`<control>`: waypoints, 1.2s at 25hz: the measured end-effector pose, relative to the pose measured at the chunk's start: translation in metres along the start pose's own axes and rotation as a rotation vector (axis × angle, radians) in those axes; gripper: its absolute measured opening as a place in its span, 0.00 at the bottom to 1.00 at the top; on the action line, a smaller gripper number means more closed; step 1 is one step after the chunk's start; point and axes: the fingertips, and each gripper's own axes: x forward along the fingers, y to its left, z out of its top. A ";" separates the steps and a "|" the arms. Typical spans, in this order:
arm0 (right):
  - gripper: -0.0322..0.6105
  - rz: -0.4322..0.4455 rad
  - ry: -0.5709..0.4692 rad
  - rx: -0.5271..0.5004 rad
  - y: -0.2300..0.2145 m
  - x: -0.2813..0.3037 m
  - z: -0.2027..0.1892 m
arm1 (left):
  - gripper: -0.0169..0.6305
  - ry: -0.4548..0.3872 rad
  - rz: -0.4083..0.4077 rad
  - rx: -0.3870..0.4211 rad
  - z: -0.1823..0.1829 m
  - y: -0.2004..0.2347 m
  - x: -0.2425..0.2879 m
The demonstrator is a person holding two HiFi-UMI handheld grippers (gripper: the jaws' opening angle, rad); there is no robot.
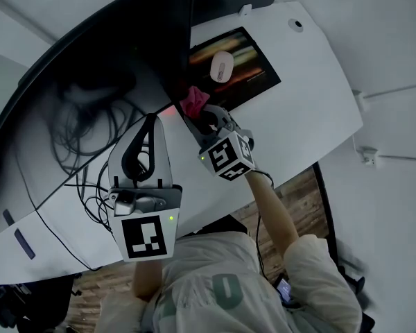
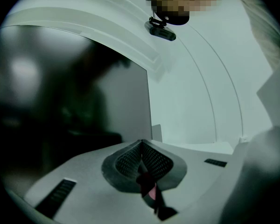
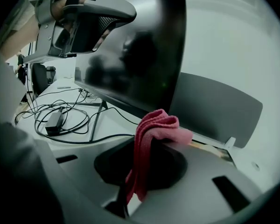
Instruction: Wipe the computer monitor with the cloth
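The wide dark monitor [image 1: 104,82] stands on the white desk [image 1: 305,96]; its screen also fills the left of the left gripper view [image 2: 60,106] and the middle of the right gripper view [image 3: 130,55]. A pink cloth [image 1: 194,101] is bunched at the monitor's lower right corner, and my right gripper [image 1: 200,115] is shut on it. In the right gripper view the cloth [image 3: 151,134] hangs folded over the jaws, close to the screen's bottom edge. My left gripper [image 1: 151,122] is shut on nothing, its tips [image 2: 141,146] together in front of the screen.
A white mouse [image 1: 222,66] lies on a dark printed mouse pad [image 1: 253,71] right of the monitor. Tangled black cables [image 3: 60,115] and a power brick lie behind the monitor stand. A dark grey panel [image 3: 214,106] stands to the right of the screen.
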 end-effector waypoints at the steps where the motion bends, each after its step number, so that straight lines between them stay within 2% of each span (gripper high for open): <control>1: 0.14 -0.008 0.000 0.012 -0.001 -0.002 -0.001 | 0.05 -0.006 0.003 0.001 0.002 0.001 -0.001; 3: 0.14 -0.051 -0.003 0.050 -0.008 -0.010 0.000 | 0.05 -0.020 0.009 0.003 0.006 0.002 -0.004; 6: 0.14 -0.173 -0.056 0.118 -0.028 -0.039 0.021 | 0.05 -0.052 0.021 0.001 0.015 0.005 -0.010; 9: 0.14 -0.278 -0.188 0.135 -0.037 -0.083 0.077 | 0.05 -0.094 0.041 0.002 0.031 0.009 -0.021; 12: 0.14 -0.366 -0.341 0.097 -0.033 -0.129 0.145 | 0.05 -0.140 0.060 0.000 0.050 0.011 -0.036; 14: 0.14 -0.405 -0.437 0.138 -0.023 -0.155 0.184 | 0.05 -0.170 0.074 -0.002 0.062 0.011 -0.049; 17: 0.14 -0.403 -0.510 0.157 -0.002 -0.180 0.224 | 0.05 -0.206 0.103 0.001 0.075 0.015 -0.070; 21: 0.14 -0.325 -0.577 0.113 0.029 -0.187 0.257 | 0.05 -0.232 0.134 0.037 0.087 0.022 -0.094; 24: 0.14 -0.312 -0.616 0.112 0.041 -0.188 0.272 | 0.05 -0.251 0.147 0.062 0.097 0.028 -0.107; 30: 0.14 -0.290 -0.618 0.091 0.056 -0.182 0.283 | 0.05 -0.260 0.166 0.081 0.101 0.033 -0.124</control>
